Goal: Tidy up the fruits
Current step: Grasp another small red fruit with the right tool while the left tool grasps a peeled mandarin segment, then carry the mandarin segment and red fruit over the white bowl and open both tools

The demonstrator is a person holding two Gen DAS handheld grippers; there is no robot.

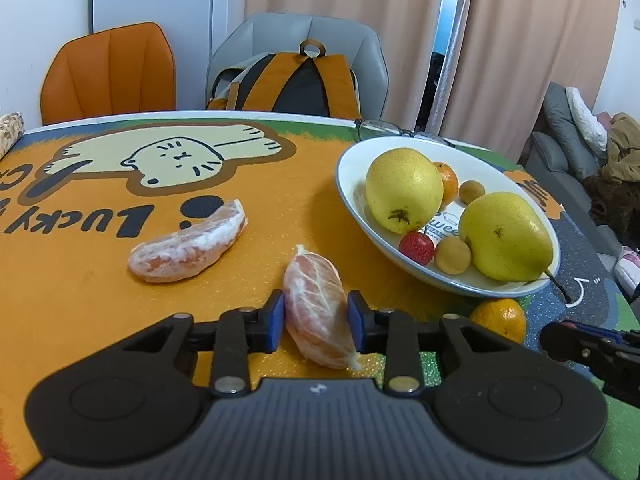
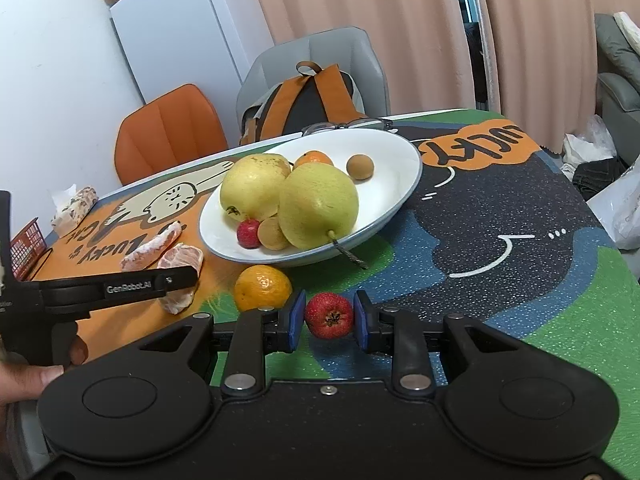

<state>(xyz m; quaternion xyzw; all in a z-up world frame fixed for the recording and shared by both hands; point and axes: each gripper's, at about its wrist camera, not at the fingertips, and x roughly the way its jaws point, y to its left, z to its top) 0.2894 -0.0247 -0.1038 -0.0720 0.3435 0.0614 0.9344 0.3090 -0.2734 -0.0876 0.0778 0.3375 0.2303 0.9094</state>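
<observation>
Left gripper (image 1: 316, 322) clenched on peeled citrus segment (image 1: 318, 312); right gripper (image 2: 329, 316) grasping small red fruit (image 2: 329, 315). Both likely bound for white plate (image 2: 400, 184), far side of bench (image 2: 520, 220).

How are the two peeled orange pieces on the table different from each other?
The nearer orange piece sits between the blue pads of the left claw, which press on its sides; the farther orange piece lies free on the mat. The nearer one is thick, a cluster of segments pointing away from the camera; the farther one is slimmer, curved like a crescent and lying crosswise. Both are peeled, with white pith, and both are outside the plate.
</observation>
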